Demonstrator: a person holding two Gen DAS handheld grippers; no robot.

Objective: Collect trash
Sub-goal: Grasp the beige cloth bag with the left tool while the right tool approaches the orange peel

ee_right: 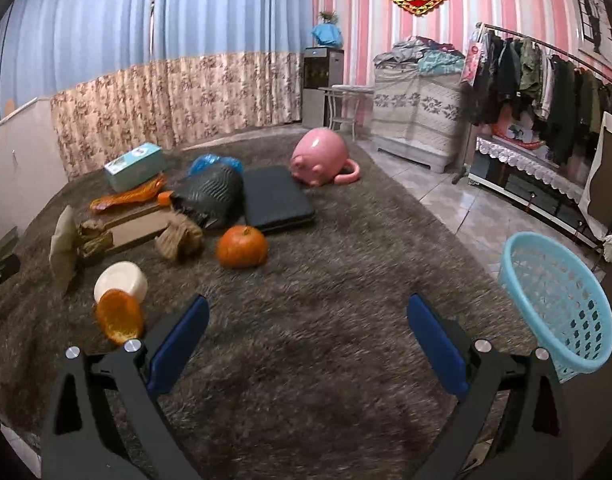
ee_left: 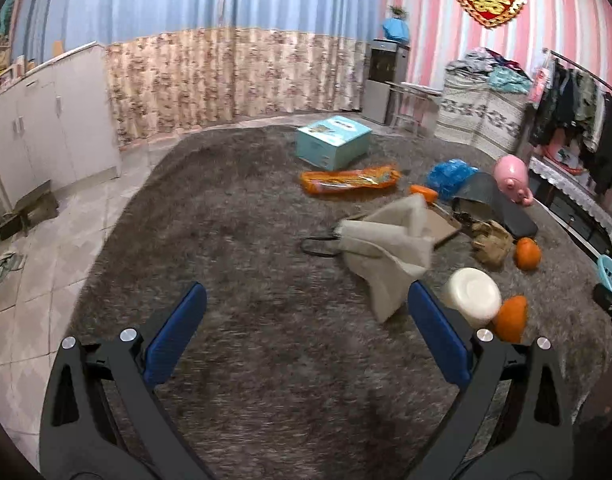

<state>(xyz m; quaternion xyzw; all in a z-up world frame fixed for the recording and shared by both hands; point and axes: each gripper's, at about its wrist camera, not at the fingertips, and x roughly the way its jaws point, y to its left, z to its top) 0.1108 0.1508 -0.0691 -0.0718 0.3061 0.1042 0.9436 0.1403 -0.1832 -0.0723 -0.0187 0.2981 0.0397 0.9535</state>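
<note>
Litter lies on a grey shag carpet (ee_left: 246, 240). In the left wrist view: a beige cloth bag (ee_left: 389, 248), a white round tub (ee_left: 473, 296), an orange peel (ee_left: 511, 318), an orange (ee_left: 527, 254), a crumpled brown paper (ee_left: 491, 242), an orange wrapper (ee_left: 349, 180) and a blue plastic bag (ee_left: 449, 176). My left gripper (ee_left: 306, 324) is open and empty above bare carpet, left of the tub. My right gripper (ee_right: 307, 328) is open and empty over the carpet; the peel (ee_right: 120, 316) and tub (ee_right: 122, 280) are at its left, the orange (ee_right: 242, 246) ahead. A light blue basket (ee_right: 561, 304) stands at the right.
A teal box (ee_left: 333, 142), a pink pig toy (ee_right: 319, 156), a black flat case (ee_right: 276, 198), a dark ribbed bag (ee_right: 212, 194) and cardboard (ee_right: 136, 230) also lie on the carpet. White cabinets (ee_left: 46, 120) stand left; a clothes rack (ee_right: 545, 76) and tiled floor (ee_right: 465, 208) are right.
</note>
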